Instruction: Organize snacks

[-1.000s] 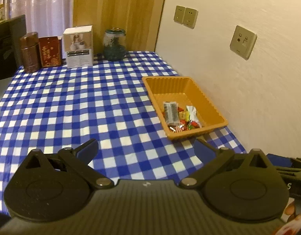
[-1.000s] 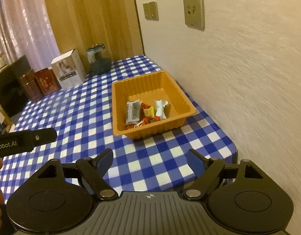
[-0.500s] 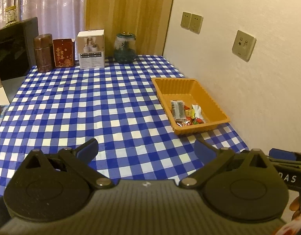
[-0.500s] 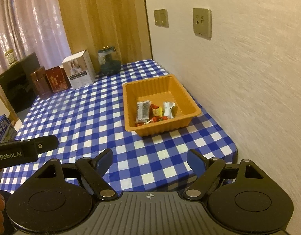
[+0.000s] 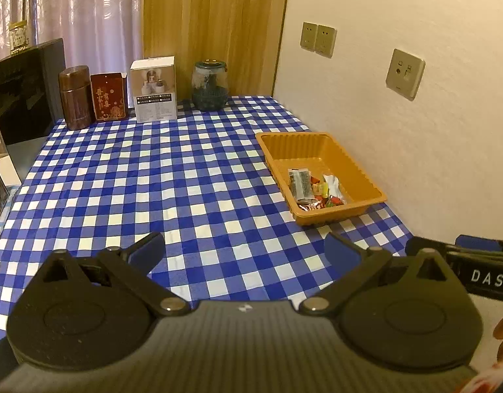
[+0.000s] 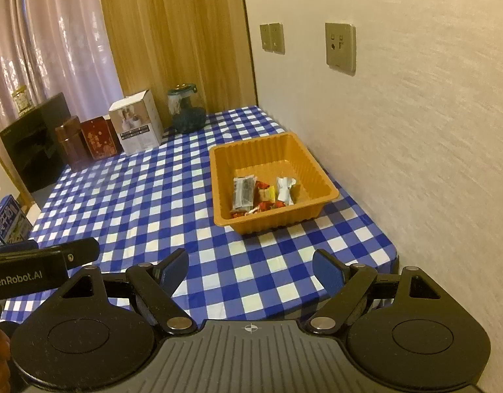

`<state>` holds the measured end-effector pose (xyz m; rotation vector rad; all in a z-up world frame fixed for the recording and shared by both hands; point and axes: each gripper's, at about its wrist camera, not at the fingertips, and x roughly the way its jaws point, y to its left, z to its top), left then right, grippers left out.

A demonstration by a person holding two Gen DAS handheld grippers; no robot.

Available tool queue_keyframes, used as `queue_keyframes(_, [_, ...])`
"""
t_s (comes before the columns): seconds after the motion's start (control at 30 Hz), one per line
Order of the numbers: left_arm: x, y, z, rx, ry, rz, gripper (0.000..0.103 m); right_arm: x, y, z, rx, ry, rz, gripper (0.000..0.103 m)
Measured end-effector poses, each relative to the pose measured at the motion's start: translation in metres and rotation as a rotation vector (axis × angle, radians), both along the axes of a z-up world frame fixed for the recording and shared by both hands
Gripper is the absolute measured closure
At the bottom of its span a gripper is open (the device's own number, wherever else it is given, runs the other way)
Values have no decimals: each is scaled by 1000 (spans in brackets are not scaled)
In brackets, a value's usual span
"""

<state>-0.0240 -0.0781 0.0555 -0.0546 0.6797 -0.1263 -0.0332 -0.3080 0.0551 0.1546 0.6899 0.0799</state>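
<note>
Orange tray [image 6: 320, 181] (snacks [image 6: 262, 193] inside) sits well beyond right claw [image 6: 250, 273].

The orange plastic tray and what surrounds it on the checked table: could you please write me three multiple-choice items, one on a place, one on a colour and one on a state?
1. Where do the wrapped snacks lie?
A. In the orange plastic tray
B. On the bare cloth
C. Beside the glass jar

2. What colours is the checked tablecloth?
A. Red and white
B. Blue and white
C. Green and yellow

3. How is the right gripper?
A. Shut on a snack
B. Open, empty
C. Shut, empty

Answers: 1 A, the wrappers sit by the tray's near wall; 2 B, the squares show it; 3 B, its blue pads stand apart over the cloth.
</note>
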Motion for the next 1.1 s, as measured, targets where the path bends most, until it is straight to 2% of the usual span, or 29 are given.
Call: queue_keyframes(1.1, [2,2,-2,7,7,-13,0,2,-4,1,7,-5,-9,20])
